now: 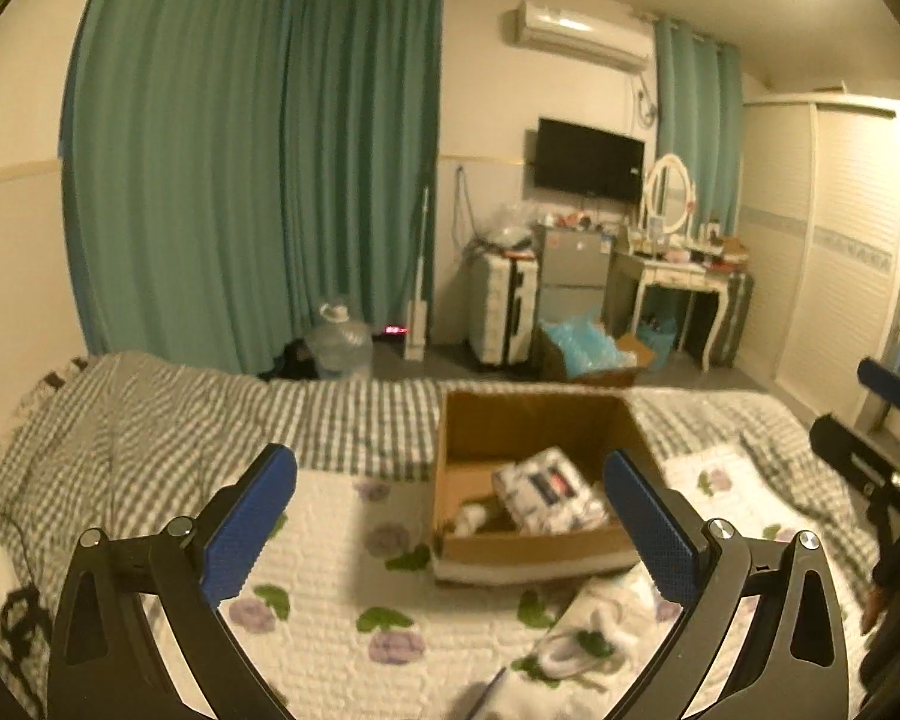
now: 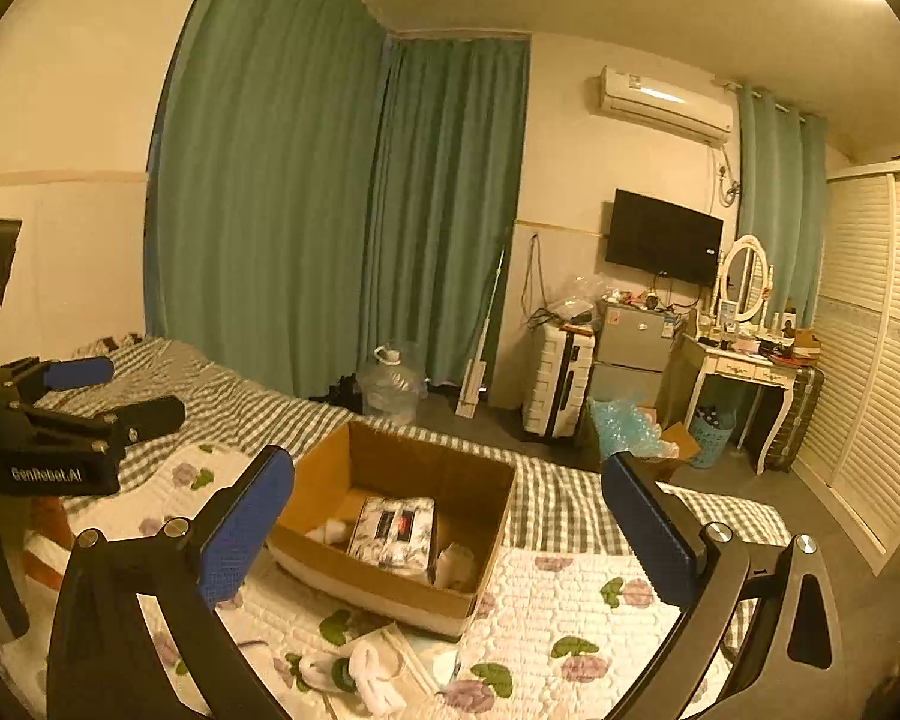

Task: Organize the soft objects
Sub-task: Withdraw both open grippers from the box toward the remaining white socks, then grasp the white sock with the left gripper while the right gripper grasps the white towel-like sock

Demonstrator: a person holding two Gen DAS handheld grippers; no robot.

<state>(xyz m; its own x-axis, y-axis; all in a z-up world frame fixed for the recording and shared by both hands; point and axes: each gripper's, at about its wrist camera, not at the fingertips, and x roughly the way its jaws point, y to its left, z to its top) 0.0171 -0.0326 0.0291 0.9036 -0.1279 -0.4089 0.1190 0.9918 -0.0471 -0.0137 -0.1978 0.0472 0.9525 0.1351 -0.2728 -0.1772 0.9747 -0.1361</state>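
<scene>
Your box (image 2: 390, 516) sits open on the bed (image 2: 570, 594), resting on the floral quilt (image 2: 576, 606), and inside it lies a folded printed bundle (image 2: 396, 531) with a small white piece (image 2: 332, 531) to one side and another white piece (image 2: 455, 564) to the other. Just in front of the box, loose on the quilt, you have a face mask (image 2: 390, 654) and some white soft items (image 2: 369, 675); in the left wrist view the same white items (image 1: 606, 618) lie near the box's (image 1: 534, 480) front corner, blurred. Your right hand-held gripper (image 2: 450, 531) hangs above the bed facing the box, fingers (image 2: 243, 522) spread wide and holding nothing. Your left hand-held gripper (image 1: 450, 531) is likewise released, its blue pads (image 1: 651, 525) wide apart and empty, and it shows at the left edge of the right view (image 2: 99, 393). Beyond the bed hang green curtains (image 2: 342, 222); a water jug (image 2: 387, 387) stands on the floor below them.
</scene>
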